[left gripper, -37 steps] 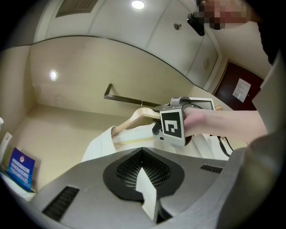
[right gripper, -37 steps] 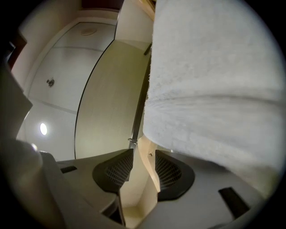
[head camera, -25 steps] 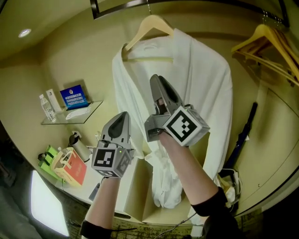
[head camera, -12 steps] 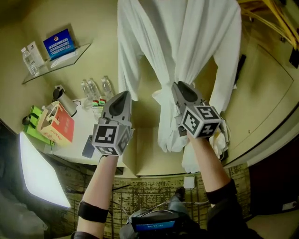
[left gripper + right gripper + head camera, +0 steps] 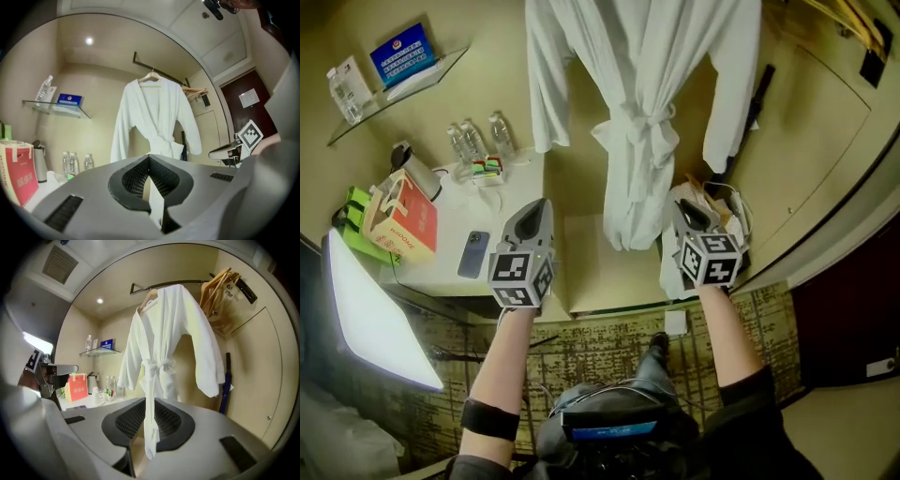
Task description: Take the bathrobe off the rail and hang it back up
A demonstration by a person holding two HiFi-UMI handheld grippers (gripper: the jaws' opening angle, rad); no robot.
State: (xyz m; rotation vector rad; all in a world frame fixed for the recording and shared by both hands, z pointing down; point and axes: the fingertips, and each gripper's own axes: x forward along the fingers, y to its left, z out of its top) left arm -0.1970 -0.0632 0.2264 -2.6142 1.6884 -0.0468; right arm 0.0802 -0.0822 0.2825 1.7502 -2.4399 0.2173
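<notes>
The white bathrobe hangs on a wooden hanger from the dark rail, belt tied at the waist. Both grippers are held low in front of it and touch nothing. My left gripper is shut and empty, left of the robe's hem. My right gripper is right of the hem; its jaws are closing, a narrow gap still between them, with nothing in it. The robe and its belt only show through that gap from a distance. The left gripper view shows the whole robe ahead.
A white counter on the left holds a kettle, water bottles, a phone and a red paper bag. A glass shelf is above. Spare wooden hangers, a dark umbrella, floor bags.
Both grippers have dropped from the robe's chest to below its hem and drawn back. The head view has tilted down to the floor. The right jaws have narrowed.
</notes>
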